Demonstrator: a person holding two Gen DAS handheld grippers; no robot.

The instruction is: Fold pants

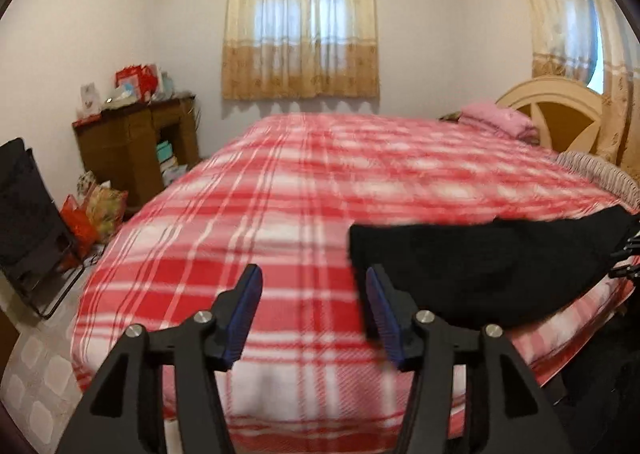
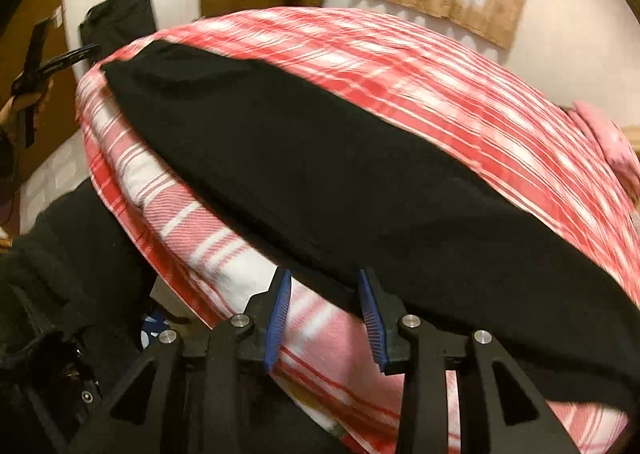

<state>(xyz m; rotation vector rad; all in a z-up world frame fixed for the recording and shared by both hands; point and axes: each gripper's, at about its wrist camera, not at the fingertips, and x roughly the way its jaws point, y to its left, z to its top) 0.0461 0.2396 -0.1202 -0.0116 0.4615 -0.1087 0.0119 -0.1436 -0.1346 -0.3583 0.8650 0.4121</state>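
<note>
Lay folded into a long, flat black band: pants [image 2: 320, 182], matte, soft-edged, along the near side of the bed [image 2: 460, 86], stretching from 10 o'clock to 4 o'clock in the right wrist view. Stood parted, nothing gripped: right gripper [image 2: 324, 318], blue ribbed pads at the band's near hem. Likewise apart and empty over plaid fleece: left gripper [image 1: 314, 318]. Blurred throughout; band's far end cut off. Beyond, wooden cabinet [image 1: 132, 150] at 10 o'clock, beige curtains [image 1: 300, 22] at 12.

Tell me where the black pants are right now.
The black pants lie along the near edge of the red plaid bed, just ahead of the right gripper.
</note>
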